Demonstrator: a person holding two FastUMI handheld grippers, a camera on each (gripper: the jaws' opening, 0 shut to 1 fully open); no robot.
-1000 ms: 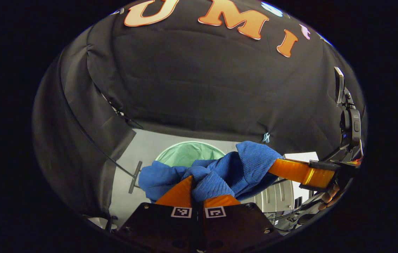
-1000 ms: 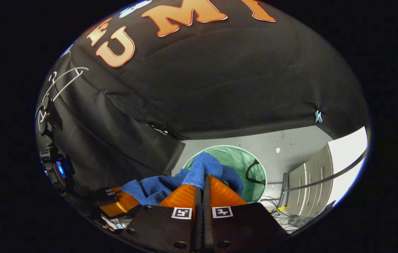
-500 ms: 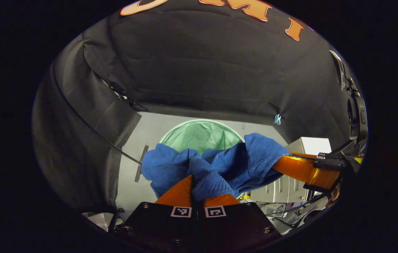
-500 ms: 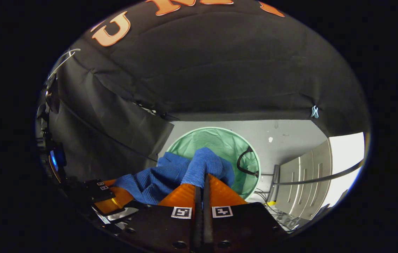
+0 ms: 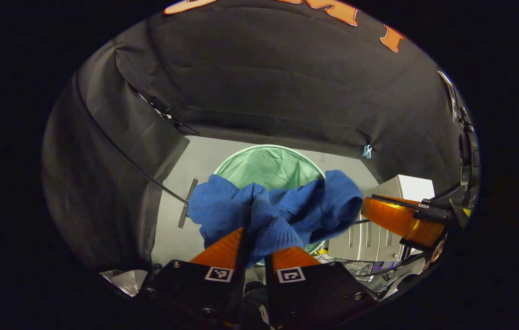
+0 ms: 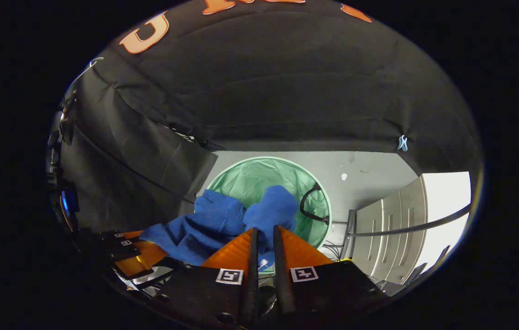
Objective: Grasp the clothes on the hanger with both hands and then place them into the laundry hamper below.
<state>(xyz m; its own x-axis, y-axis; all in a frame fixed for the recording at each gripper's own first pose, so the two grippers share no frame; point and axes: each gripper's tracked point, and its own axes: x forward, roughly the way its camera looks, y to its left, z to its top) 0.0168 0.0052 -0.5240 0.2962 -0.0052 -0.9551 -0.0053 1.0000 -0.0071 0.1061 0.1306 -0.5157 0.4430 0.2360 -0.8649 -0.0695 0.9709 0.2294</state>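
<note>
left gripper (image 5: 256, 238): fingers parted a little, wedge-shaped w/ flat faces; ribbed cloth bunched in the gap, touching both inner faces; can't tell if it's pinched or just lying there.
right gripper (image 6: 263, 236): narrow gap between fingers, cloth sits at the tips and hangs down into the gap; grip or no grip, can't tell. In left gripper view it (image 5: 364, 211) shows at the right edge, tips at the cloth's far end; a bit of a hand below it.
clothes (image 5: 282, 213): one blue knit garment, fine ribbed texture, soft, crumpled into lumps; strung between the two grippers, sagging in the middle. In right gripper view (image 6: 223, 222) it runs from own tips off to the left gripper (image 6: 138, 256) at lower left.
laundry hamper (image 5: 268, 162): round, pale green thin fabric, wrinkled lining, light rim; on the floor right below the garment, which overlaps its near rim. Right gripper view (image 6: 259, 176): black looped handle on its right side.
floor (image 6: 369, 172): grey, smooth, some small marks.
cabinet (image 6: 392, 238): pale, flat panelled fronts, right of hamper.
rod (image 5: 185, 211): thin metal bar, left of garment, near floor.
</note>
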